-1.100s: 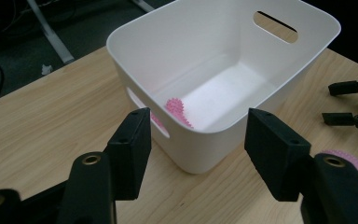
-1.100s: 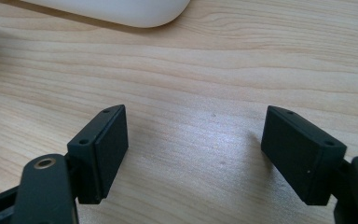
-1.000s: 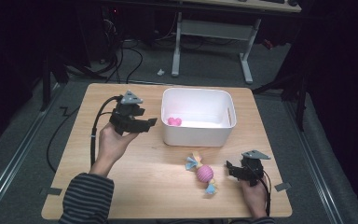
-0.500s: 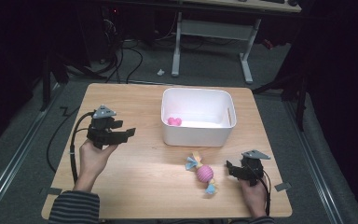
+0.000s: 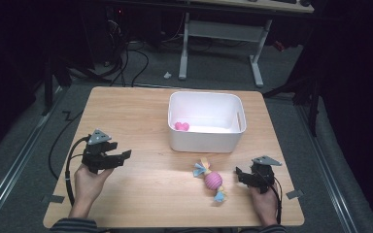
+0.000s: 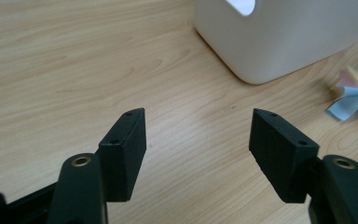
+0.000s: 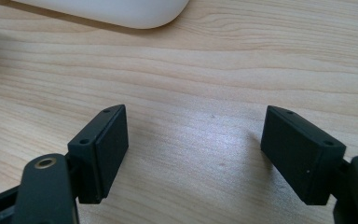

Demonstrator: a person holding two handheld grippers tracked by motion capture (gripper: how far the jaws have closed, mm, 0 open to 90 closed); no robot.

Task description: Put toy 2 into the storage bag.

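1. High view first: a pink toy with pastel frills at both ends lies on the wooden table, just in front of the white bin and at about 5 o'clock from the table's middle.
2. Its long axis runs from 11 o'clock to 5 o'clock — one frilled end points up toward the bin, the other toward the near edge.
3. The right gripper sits near the toy, which lies at about 9 o'clock from its jaws; I'd judge this hand the nearer one by far, should the toy be the next thing picked up.
4. The left gripper is well apart from it, over at the table's 8 o'clock side, with the toy off at 3 o'clock.
5. Both sets of jaws stand wide with nothing between them; the left gripper view and the right gripper view each show bare wood in the gap.
6. In the left gripper view the bin's wall rises ahead, and a blue and yellow frill shows at the right edge.
7. Inside the bin a small pink object rests against the left wall.
8. The tabletop is pale, smooth wood grain — the room around it is dark, with cables on the floor and a white desk frame beyond the far edge.
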